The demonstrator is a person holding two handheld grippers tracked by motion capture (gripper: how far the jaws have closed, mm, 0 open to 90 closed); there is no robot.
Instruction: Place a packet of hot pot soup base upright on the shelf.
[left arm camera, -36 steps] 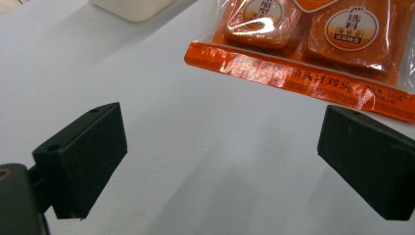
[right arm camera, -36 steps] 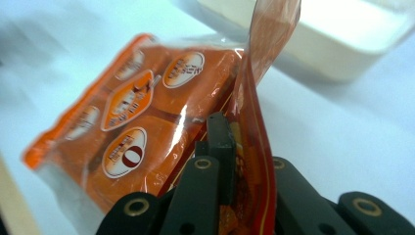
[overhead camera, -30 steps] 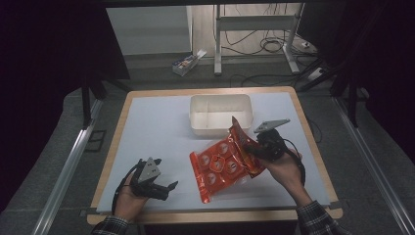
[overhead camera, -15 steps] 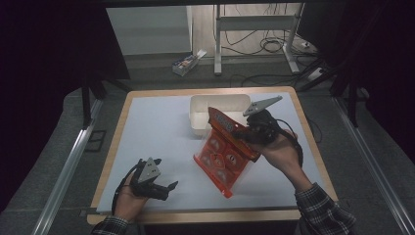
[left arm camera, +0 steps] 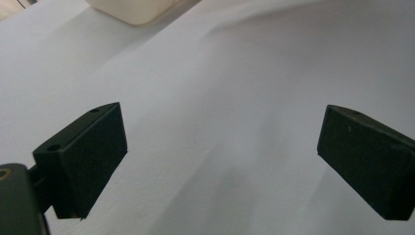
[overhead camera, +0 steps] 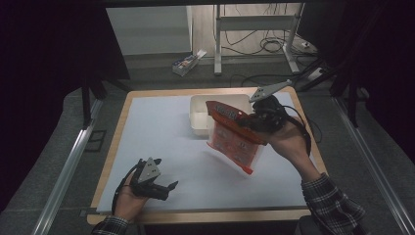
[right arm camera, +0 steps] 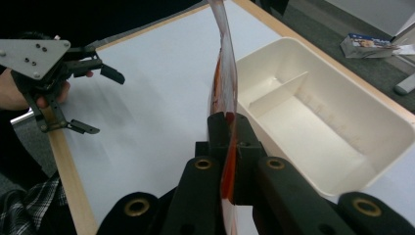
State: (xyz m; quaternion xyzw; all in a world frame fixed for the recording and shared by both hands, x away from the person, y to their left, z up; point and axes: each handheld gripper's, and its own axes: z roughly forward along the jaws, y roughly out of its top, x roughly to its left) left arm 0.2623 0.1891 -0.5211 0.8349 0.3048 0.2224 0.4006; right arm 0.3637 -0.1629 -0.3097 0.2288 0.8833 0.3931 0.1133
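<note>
Fingers of my right gripper (right arm camera: 226, 128) clamp the red packet (overhead camera: 234, 139) above the far white bin (overhead camera: 198, 117), not yet placed; left gripper (overhead camera: 165, 188) idles open.

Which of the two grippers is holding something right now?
The right gripper, shut on the edge of the red snack bag beside the white bin. The left gripper rests open, empty.

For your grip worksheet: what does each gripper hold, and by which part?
Right gripper: the red snack bag, clamped by its top edge. Left gripper: nothing, open.
</note>
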